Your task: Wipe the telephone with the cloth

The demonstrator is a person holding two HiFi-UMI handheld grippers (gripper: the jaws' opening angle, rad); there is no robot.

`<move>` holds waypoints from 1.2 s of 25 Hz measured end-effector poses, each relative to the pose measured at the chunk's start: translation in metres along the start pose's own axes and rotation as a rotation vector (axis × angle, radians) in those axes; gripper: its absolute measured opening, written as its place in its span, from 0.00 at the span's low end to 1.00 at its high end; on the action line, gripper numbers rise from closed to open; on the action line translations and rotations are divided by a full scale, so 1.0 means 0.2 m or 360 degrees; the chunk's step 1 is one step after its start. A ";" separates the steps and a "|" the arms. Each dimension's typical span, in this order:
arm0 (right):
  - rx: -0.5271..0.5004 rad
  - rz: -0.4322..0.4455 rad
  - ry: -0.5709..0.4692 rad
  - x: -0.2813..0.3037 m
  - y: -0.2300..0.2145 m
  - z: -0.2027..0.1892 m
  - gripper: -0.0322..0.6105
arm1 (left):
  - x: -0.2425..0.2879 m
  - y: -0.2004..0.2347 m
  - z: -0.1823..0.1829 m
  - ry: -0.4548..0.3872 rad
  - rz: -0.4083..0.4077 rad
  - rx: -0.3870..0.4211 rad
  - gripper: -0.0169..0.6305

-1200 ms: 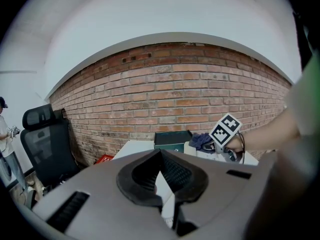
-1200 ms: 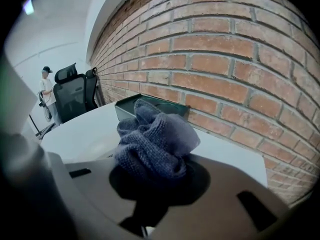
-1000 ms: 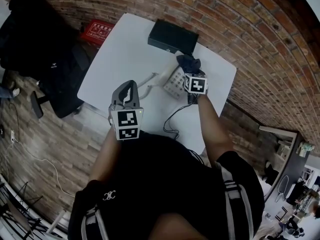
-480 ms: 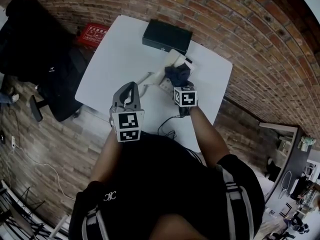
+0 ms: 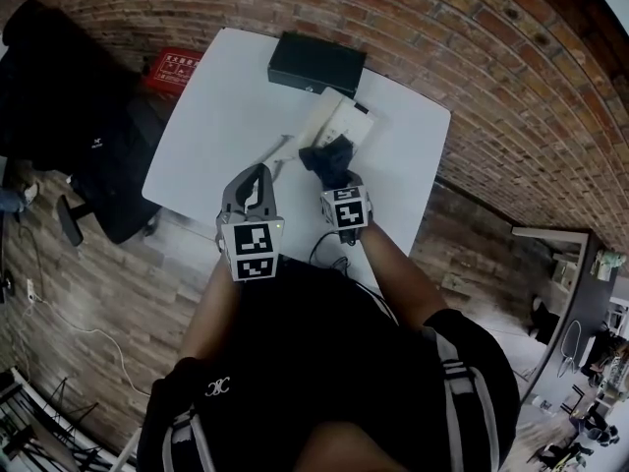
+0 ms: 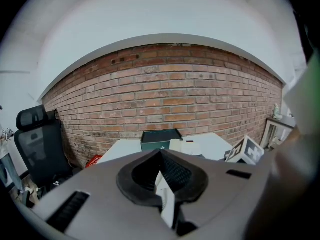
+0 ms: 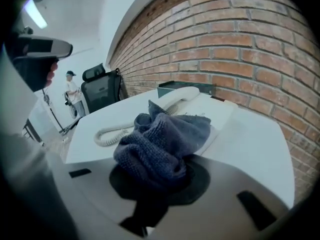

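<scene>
A white telephone (image 5: 336,118) lies on the white table (image 5: 221,131), its handset (image 7: 178,97) on the cradle and a coiled cord (image 7: 107,134) trailing left. My right gripper (image 5: 336,178) is shut on a bunched dark blue cloth (image 5: 328,156), which rests against the telephone's near end. In the right gripper view the cloth (image 7: 161,143) bulges over the jaws and hides the fingertips of the right gripper (image 7: 159,180). My left gripper (image 5: 257,174) hovers over the table's near edge, left of the phone, shut and holding nothing. In its own view, the left gripper (image 6: 163,178) sees the telephone (image 6: 188,145) ahead.
A black box (image 5: 316,64) sits at the table's far edge, just behind the phone. A brick wall (image 5: 472,57) runs behind the table. A black office chair (image 5: 74,96) and a red sign (image 5: 170,69) stand at the left. A black cable (image 5: 329,247) hangs off the near edge.
My right gripper has dragged the cloth over the telephone from its far end back to its near end. The left gripper has stayed where it was.
</scene>
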State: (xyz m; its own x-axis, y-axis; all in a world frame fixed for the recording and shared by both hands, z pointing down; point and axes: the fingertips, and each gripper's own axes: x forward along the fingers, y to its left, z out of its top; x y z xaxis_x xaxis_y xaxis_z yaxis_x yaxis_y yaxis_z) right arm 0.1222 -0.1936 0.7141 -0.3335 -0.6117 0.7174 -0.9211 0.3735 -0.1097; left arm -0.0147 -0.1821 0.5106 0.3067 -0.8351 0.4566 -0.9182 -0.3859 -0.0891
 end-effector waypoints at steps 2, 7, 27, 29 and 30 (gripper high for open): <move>-0.0078 0.0018 0.0011 -0.01 0.00 0.00 0.12 | 0.00 -0.03 0.00 0.0001 -0.0003 -0.0001 0.01; -0.0058 -0.0067 -0.0012 -0.01 -0.19 0.07 0.12 | 0.00 -0.06 0.00 -0.0005 -0.0004 0.0007 0.01; 0.0145 -0.0300 -0.0116 0.01 -0.72 0.45 0.12 | 0.10 -0.12 0.08 0.0009 0.0027 0.0060 0.01; 0.0141 -0.0259 -0.0106 0.01 -0.65 0.39 0.12 | 0.12 -0.13 0.08 0.0007 0.0009 0.0078 0.01; 0.0116 -0.0235 -0.0096 0.02 -0.61 0.35 0.12 | 0.13 -0.14 0.08 0.0008 -0.0001 0.0088 0.01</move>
State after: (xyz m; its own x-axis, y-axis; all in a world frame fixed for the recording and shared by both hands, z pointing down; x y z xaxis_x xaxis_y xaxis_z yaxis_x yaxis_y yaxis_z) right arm 0.2198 -0.2909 0.6820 -0.2030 -0.6979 0.6868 -0.9723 0.2265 -0.0572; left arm 0.0219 -0.1992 0.5103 0.3058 -0.8331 0.4609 -0.9027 -0.4075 -0.1377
